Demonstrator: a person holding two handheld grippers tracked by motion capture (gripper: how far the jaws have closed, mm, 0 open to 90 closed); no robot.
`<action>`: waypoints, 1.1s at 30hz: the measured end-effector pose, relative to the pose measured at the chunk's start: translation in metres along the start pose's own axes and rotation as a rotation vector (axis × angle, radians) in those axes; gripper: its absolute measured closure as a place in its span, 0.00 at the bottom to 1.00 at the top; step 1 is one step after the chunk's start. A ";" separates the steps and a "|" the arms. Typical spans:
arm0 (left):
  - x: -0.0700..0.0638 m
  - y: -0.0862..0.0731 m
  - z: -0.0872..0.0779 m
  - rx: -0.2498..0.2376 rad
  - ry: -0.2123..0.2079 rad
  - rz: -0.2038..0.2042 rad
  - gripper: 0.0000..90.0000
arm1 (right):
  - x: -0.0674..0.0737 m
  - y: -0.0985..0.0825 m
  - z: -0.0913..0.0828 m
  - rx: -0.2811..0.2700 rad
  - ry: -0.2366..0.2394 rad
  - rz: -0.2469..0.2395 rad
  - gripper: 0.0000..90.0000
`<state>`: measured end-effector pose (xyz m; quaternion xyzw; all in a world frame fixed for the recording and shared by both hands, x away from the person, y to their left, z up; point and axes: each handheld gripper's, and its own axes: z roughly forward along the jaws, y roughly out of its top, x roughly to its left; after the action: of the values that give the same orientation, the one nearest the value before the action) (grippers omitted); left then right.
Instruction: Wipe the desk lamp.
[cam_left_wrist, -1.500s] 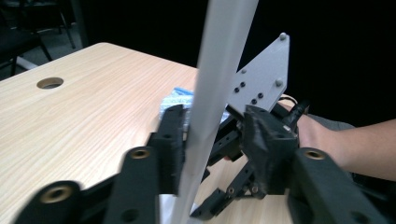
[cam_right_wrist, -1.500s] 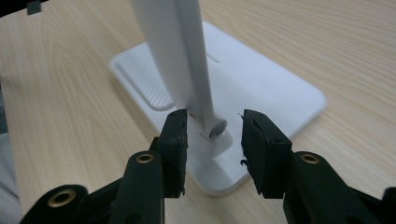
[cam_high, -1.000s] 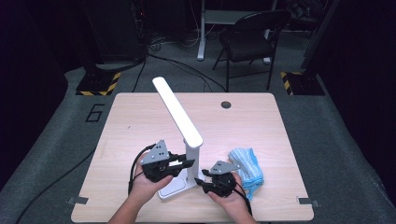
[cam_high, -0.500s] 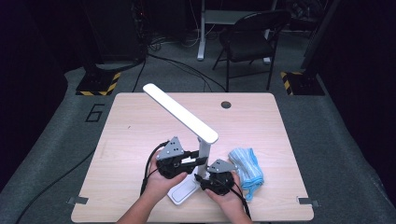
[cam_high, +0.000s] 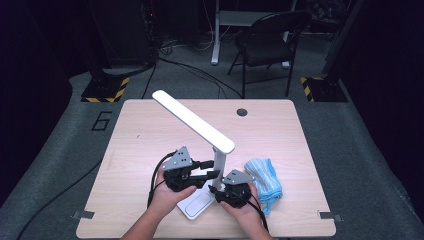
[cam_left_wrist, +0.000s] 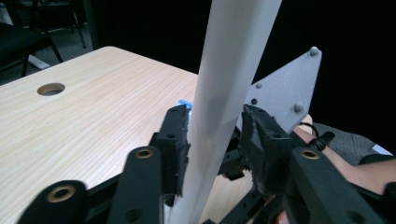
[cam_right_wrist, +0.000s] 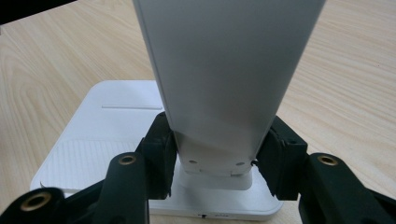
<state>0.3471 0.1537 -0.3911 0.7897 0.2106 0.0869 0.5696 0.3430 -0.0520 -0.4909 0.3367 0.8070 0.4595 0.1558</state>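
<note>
A white desk lamp stands near the table's front edge, with a flat base, an upright post and a long head slanting up to the far left. My left gripper reaches in from the left with the post between its jaws. Its jaws have just been opening, and a small gap shows at the right pad, so the left gripper is open. My right gripper has just closed further and is shut on the post's foot, just above the base.
A folded blue cloth lies right of the lamp, beside my right hand. A round cable hole sits in the far part of the wooden table. A chair stands beyond the table.
The lamp head has swung lower and out to the left. My left gripper has moved right to the post and its jaws have spread. The right gripper stays at the post's foot.
</note>
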 end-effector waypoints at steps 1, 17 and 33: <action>0.000 -0.001 -0.002 0.000 -0.003 -0.006 0.64 | 0.000 0.000 0.001 -0.001 0.002 -0.007 0.57; 0.020 -0.041 -0.041 0.011 0.081 -0.069 0.50 | 0.004 0.007 0.008 0.029 0.048 -0.062 0.58; 0.039 -0.096 -0.031 0.105 0.155 -0.116 0.48 | -0.006 0.007 0.013 -0.003 0.026 -0.061 0.58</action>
<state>0.3477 0.2226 -0.4742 0.7958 0.3035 0.1033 0.5137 0.3573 -0.0449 -0.4917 0.3058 0.8182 0.4599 0.1597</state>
